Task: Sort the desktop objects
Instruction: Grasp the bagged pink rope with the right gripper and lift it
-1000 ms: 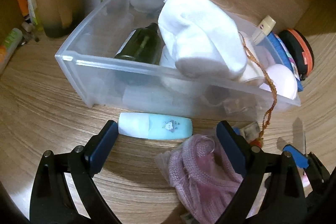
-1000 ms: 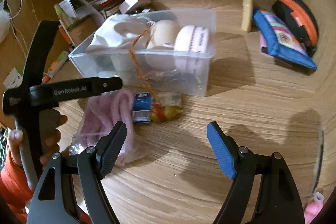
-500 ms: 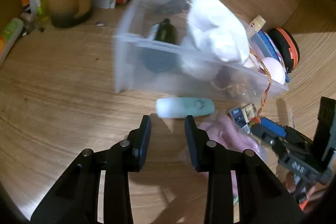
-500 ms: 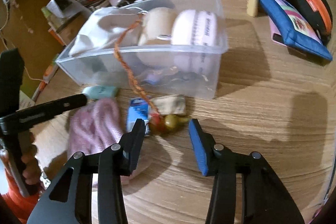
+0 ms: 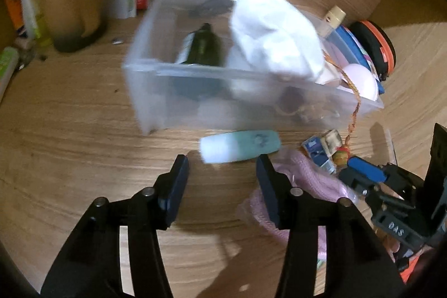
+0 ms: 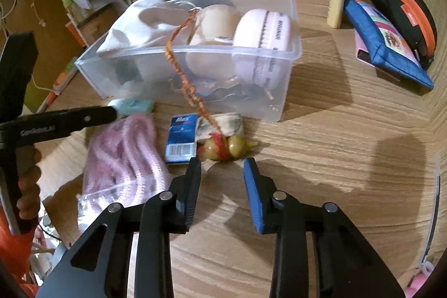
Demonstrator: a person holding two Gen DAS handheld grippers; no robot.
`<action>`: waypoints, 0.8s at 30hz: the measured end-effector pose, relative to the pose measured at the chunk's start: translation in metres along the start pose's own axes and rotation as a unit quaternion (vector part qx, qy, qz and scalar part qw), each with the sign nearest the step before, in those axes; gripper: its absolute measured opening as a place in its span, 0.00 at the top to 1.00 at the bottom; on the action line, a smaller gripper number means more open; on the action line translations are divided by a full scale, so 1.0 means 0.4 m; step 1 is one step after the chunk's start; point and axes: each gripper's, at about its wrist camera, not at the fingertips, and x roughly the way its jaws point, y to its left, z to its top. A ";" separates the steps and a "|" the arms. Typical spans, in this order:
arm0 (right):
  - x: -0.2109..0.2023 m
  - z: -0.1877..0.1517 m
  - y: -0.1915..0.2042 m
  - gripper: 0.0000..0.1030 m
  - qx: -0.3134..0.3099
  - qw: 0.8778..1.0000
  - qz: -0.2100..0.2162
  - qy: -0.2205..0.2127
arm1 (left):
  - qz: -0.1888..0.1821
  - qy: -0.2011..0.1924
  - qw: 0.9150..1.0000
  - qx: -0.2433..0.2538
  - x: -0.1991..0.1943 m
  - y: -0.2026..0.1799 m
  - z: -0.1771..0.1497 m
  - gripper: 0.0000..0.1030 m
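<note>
The left tongs [image 5: 222, 161] hang low over the wooden worktop [image 5: 69, 130], fingers pointing forward towards the clear plastic bin [image 5: 223, 80], jaws spread with nothing between them. Just past the fingertips a pale mint tube [image 5: 240, 145] lies on its side on the worktop, parallel to the bin's near wall and just beside it. The left wrist view is motion-blurred, so fine detail there is hard to read. To the right of the left tongs a pink knitted piece [image 5: 304, 186] sits crumpled on the worktop, its edge tucked behind the right finger.

The right tongs [image 6: 222, 162] are also low and level, aimed forward, jaws partly spread and gripping nothing. Just beyond their tips lies a small yellow-and-red charm [image 6: 226, 148] on the worktop, tied to an orange braided cord [image 6: 181, 69] that runs up over the bin's near wall. Left of the charm lies a blue packet [image 6: 181, 140], with a small pale wrapped packet [image 6: 223, 126] just behind the charm.

In the right wrist view a hand [image 6: 28, 186] grips the handle of the left tongs at the left edge.

Inside the bin are a white cloth [image 5: 273, 38], a dark green bottle [image 5: 204, 49] and pink headphones [image 6: 265, 30]. Far right on the worktop lie a blue pouch [image 6: 385, 43], a black-and-orange case [image 6: 405, 16] and a cream stick [image 6: 336, 0].
</note>
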 end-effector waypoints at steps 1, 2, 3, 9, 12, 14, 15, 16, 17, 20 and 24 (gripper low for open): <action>-0.003 -0.001 0.002 0.72 -0.001 1.000 -0.001 0.000 | -0.008 0.003 1.000 0.003 0.003 -0.007 -0.002 0.52; -0.008 -0.004 0.003 0.72 -0.003 1.000 -0.005 -0.002 | -0.019 0.006 1.000 0.009 0.002 -0.012 -0.007 0.52; -0.015 -0.006 0.002 0.72 -0.004 1.000 -0.009 -0.004 | -0.027 0.009 0.999 0.016 0.002 -0.019 -0.012 0.52; -0.048 -0.016 -0.020 0.61 0.004 1.000 -0.010 -0.011 | -0.021 0.018 0.999 0.046 -0.027 -0.042 -0.053 0.51; -0.068 -0.019 -0.018 0.57 0.011 1.000 0.017 -0.011 | 0.000 -0.001 0.999 0.047 -0.054 -0.033 -0.045 0.41; -0.081 -0.019 0.005 0.46 -0.004 0.999 0.045 -0.011 | 0.008 -0.015 0.999 0.044 -0.072 -0.022 -0.047 0.31; -0.087 -0.019 0.025 0.39 -0.018 0.998 0.054 -0.013 | 0.012 -0.020 0.999 0.041 -0.081 -0.012 -0.050 0.30; -0.092 -0.019 0.048 0.26 -0.032 0.998 0.061 -0.016 | 0.014 -0.023 0.999 0.036 -0.090 -0.002 -0.053 0.30; -0.093 -0.018 0.062 0.21 -0.042 0.997 0.066 -0.018 | 0.013 -0.023 0.999 0.033 -0.113 0.022 -0.072 0.30; -0.080 -0.013 0.124 0.21 -0.081 0.993 0.085 -0.007 | 0.007 -0.020 1.000 0.019 -0.122 0.035 -0.087 0.29; -0.017 -0.015 0.180 0.20 -0.119 0.991 0.058 0.030 | 0.010 -0.014 0.999 0.030 -0.142 0.046 -0.134 0.29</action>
